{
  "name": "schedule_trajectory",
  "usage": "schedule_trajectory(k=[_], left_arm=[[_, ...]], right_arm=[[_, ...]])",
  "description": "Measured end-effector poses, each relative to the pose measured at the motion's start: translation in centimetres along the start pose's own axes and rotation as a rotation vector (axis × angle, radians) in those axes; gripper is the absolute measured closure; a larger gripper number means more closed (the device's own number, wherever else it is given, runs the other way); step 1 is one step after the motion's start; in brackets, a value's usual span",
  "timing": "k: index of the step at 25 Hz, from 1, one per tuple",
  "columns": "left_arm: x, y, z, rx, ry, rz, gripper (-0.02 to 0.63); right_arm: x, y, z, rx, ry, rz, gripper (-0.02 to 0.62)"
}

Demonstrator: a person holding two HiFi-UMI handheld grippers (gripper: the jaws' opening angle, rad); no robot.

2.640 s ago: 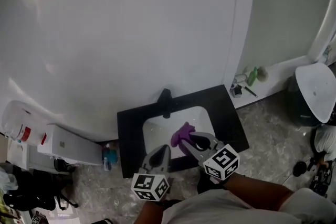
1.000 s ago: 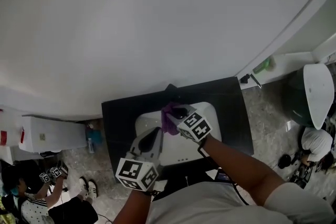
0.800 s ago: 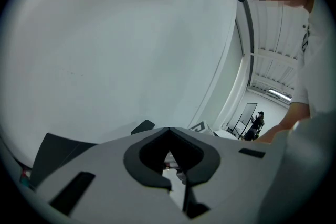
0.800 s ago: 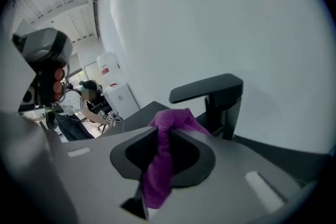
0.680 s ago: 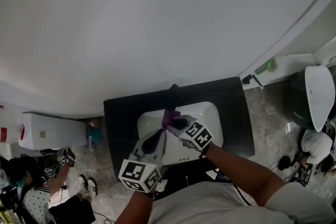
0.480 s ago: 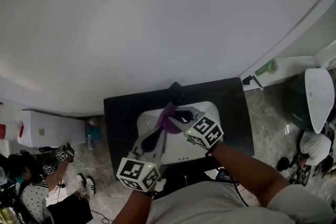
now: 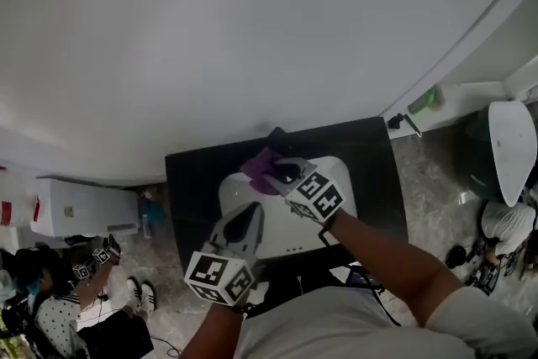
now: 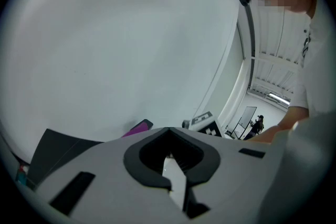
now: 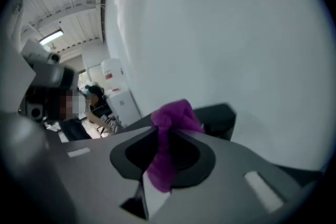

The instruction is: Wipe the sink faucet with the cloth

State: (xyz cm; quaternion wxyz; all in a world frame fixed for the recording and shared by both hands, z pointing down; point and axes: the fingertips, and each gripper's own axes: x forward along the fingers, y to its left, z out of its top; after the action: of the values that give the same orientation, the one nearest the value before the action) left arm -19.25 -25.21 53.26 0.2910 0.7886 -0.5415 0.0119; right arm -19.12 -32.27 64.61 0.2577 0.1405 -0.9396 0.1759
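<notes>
My R gripper point(image 7: 276, 171) is clamped on the purple cloth point(image 7: 257, 170). In the R gripper view the cloth point(image 9: 169, 128) sits pinched b/w both jaws, w/ a wad bulging above the tips and a tail hanging down thru the gap. The black faucet point(image 7: 276, 139) stands at the back edge of the white sink point(image 7: 340, 181), right against the wall point(image 7: 252, 29). The cloth is up at the faucet's front-left side, over the sink's back rim. In the R gripper view the wad overlaps the faucet point(image 9: 219, 119) just behind it; can't tell whether they actually touch. My L gripper point(image 7: 250, 213) hovers lower in the head view, over the sink's front-left part, near the R gripper but apart from it, nose pointing toward the faucet. Its jaws are together w/ nothing b/w them; the L gripper view shows the tips meeting at a point. Over those jaws a bit of the cloth point(image 8: 137, 127) and the R gripper's marker cube point(image 8: 206, 122) peek out. The sink is set in a black counter point(image 7: 193, 181). Off to the right a green bottle point(image 7: 424, 103) lies on a white ledge point(image 7: 471, 92). Left of the counter there's a white box point(image 7: 80, 210), and a person point(image 7: 50, 324) is at the lower-left corner on the floor.
</notes>
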Motion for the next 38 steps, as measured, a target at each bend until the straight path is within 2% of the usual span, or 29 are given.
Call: schedule_trajectory(k=[2, 3, 5, 7, 9, 12, 17, 19, 21, 24, 27, 30, 33, 36, 38], left_arm=[[0.1, -0.2, -0.3, -0.002, 0.008, -0.004, 0.600], [0.1, -0.4, -0.4, -0.001, 0.009, -0.008, 0.600], [0.2, -0.8, -0.2, 0.009, 0.011, -0.013, 0.600], [0.4, -0.9, 0.0, 0.018, 0.012, -0.012, 0.600], [0.4, -0.9, -0.1, 0.017, 0.011, -0.007, 0.600], [0.3, -1.5, -0.4, 0.013, 0.011, -0.005, 0.600], [0.4, -1.4, -1.0, 0.007, 0.015, -0.006, 0.600], [0.4, -1.4, -1.0, 0.000, 0.014, -0.006, 0.600], [0.6, -1.6, -0.8, 0.004, 0.009, -0.010, 0.600], [0.8, -1.7, -0.3, 0.010, -0.001, -0.012, 0.600], [0.9, -1.8, -0.3, 0.010, -0.005, -0.009, 0.600], [1.0, -1.6, -0.6, 0.008, 0.006, -0.004, 0.600], [0.5, -0.9, -0.8, 0.008, 0.019, 0.014, 0.600], [-0.5, -0.1, -0.4, 0.007, 0.013, 0.046, 0.600], [-0.9, 0.2, 0.1, 0.012, -0.004, 0.062, 0.600]], right_arm=[[0.1, 1.8, -4.3, 0.026, 0.085, 0.032, 0.534], [-0.2, 2.0, -5.4, 0.043, 0.096, 0.027, 0.534], [-1.3, 0.2, -4.9, 0.048, 0.059, -0.036, 0.534], [-1.5, -2.9, -2.8, 0.035, 0.023, -0.119, 0.534], [-0.1, -5.1, -1.9, 0.040, 0.044, -0.147, 0.532], [1.3, -5.1, -2.9, 0.031, 0.069, -0.126, 0.533], [-0.7, -0.5, -8.1, 0.067, 0.152, -0.020, 0.534], [-2.1, -0.4, -9.3, 0.065, 0.150, -0.044, 0.534], [-3.9, -2.7, -7.6, 0.044, 0.094, -0.129, 0.534], [-5.5, -7.2, -2.9, -0.002, 0.003, -0.249, 0.534], [-4.0, -9.9, -0.6, 0.005, -0.008, -0.280, 0.534], [-0.9, -11.4, -2.2, 0.026, 0.044, -0.287, 0.534], [2.2, -12.8, -6.5, 0.090, 0.138, -0.296, 0.534], [5.0, -12.9, -11.8, 0.099, 0.301, -0.256, 0.532], [5.4, -12.9, -13.0, 0.093, 0.343, -0.235, 0.531]])
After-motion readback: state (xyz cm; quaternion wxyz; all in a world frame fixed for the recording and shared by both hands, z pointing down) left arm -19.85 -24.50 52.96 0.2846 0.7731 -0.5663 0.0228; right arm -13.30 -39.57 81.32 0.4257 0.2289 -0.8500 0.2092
